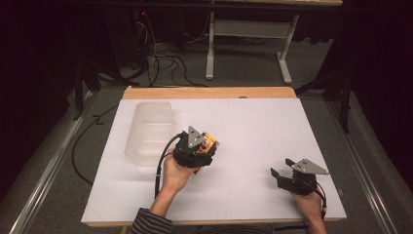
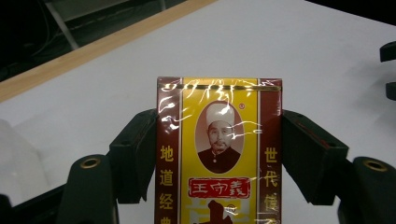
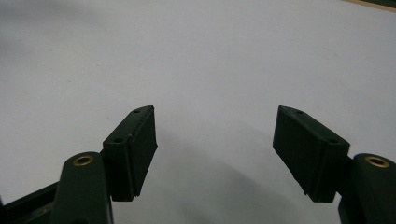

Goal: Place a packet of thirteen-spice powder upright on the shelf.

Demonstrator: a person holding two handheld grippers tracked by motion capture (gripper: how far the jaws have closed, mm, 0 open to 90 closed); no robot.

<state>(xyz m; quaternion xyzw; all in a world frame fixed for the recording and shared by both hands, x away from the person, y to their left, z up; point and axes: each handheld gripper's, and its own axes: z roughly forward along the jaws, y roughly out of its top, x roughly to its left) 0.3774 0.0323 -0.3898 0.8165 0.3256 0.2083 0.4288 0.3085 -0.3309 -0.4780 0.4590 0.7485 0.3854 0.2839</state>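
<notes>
A red and yellow packet (image 2: pixel 218 154) with a portrait and Chinese print sits between the two black jaws of my left gripper (image 2: pixel 219 149), which press on its two sides. From above, the left gripper (image 1: pixel 195 148) is near the middle of the white table with the packet (image 1: pixel 210 143) poking out at its right. My right gripper (image 1: pixel 280 170) rests at the front right of the table, jaws wide apart. In the right gripper view, that gripper (image 3: pixel 215 149) holds nothing, with bare white surface between its fingers (image 3: pixel 135 149).
A clear plastic ribbed container (image 1: pixel 151 131) stands on the white table (image 1: pixel 253 126) just left of my left gripper. The table's wooden far edge (image 1: pixel 209 92) runs along the back. Cables and a table frame (image 1: pixel 210 53) lie on the floor beyond.
</notes>
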